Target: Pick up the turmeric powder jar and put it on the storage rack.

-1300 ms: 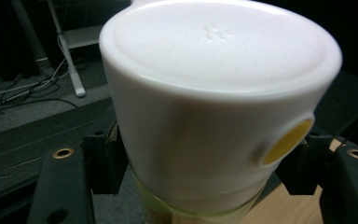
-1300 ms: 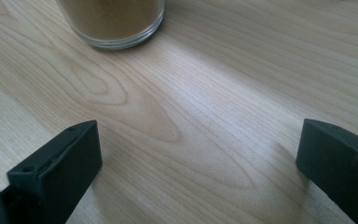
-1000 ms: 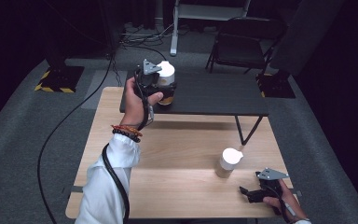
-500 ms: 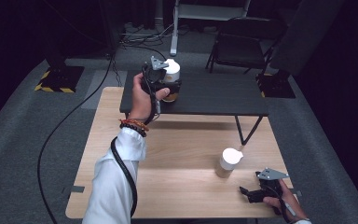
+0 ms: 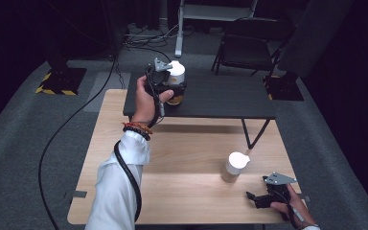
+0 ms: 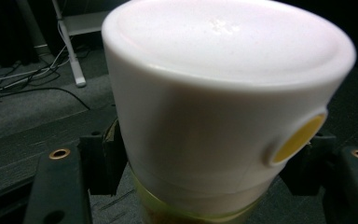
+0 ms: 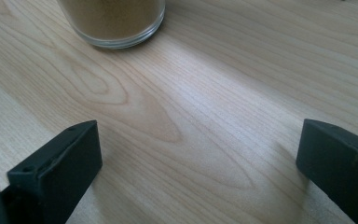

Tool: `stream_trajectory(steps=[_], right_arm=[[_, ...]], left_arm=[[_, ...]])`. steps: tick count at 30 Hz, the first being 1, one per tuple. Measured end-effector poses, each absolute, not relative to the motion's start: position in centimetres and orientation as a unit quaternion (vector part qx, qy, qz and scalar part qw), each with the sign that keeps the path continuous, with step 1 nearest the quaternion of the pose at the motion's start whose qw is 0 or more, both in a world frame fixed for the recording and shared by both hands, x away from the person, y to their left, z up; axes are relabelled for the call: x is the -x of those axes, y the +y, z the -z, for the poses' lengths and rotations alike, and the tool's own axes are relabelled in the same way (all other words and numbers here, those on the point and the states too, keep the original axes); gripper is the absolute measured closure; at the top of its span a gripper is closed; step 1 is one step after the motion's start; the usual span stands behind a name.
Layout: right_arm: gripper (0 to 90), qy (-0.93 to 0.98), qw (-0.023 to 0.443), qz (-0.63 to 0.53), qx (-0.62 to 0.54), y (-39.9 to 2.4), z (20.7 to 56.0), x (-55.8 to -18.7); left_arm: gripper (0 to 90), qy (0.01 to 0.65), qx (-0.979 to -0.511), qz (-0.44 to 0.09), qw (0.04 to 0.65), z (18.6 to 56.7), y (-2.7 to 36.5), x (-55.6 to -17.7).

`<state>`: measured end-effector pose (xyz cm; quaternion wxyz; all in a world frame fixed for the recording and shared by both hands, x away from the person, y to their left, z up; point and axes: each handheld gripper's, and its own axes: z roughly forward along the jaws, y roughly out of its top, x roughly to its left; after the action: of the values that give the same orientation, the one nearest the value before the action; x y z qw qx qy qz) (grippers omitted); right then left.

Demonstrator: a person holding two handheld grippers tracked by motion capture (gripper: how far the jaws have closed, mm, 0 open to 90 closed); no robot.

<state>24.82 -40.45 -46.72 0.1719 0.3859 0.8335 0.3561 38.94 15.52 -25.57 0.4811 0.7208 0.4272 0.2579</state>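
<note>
Jar (image 5: 176, 86) — left gripper (image 5: 165, 79) jaws clamped

A second white-lidded jar (image 5: 234, 166) stands near the wooden table's (image 5: 182, 158) right front corner; a folding chair (image 5: 247, 45) sits beyond the black table's (image 5: 220, 98) far edge.

A light, pale-grained wooden table (image 5: 172, 158) is carrying a small glass jar with a white lid and a tan filling (image 5: 235, 166), which is standing upright near its right front part. A low, dark grey rectangular table on thin black legs (image 5: 220, 98) is sitting across the far edge of the wooden one. On its left part a second white-lidded glass jar with a yellowish filling (image 5: 176, 81) is standing. Both tables are resting on a grey carpeted floor (image 5: 38, 158).
</note>
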Motion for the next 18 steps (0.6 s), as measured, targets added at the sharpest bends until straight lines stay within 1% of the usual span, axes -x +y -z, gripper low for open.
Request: stream_trajectory(steps=[8, 12, 16, 17, 18], right_arm=[[0.0, 0.834, 0.17, -0.356, -0.385, -40.5, 46.7, -24.9], [0.0, 0.834, 0.17, -0.356, -0.384, -40.5, 46.7, -24.9], [0.0, 0.834, 0.17, -0.356, -0.385, -40.5, 46.7, -24.9], [0.0, 0.834, 0.17, -0.356, -0.384, -40.5, 46.7, -24.9], [0.0, 0.835, 0.17, -0.356, -0.384, -40.5, 46.7, -24.9]], left_arm=[[25.1, 0.42, -0.72, -0.277, 0.478, 26.3, 15.1, -38.5], [22.5, 0.422, -0.71, -0.297, 0.48, 27.6, 14.5, -37.9], [18.3, 0.426, -0.692, -0.297, 0.502, 29.1, 14.7, -37.5], [13.7, 0.429, -0.686, -0.306, 0.501, 29.3, 14.4, -37.4], [6.3, 0.431, -0.683, -0.309, 0.502, 29.5, 14.3, -37.3]])
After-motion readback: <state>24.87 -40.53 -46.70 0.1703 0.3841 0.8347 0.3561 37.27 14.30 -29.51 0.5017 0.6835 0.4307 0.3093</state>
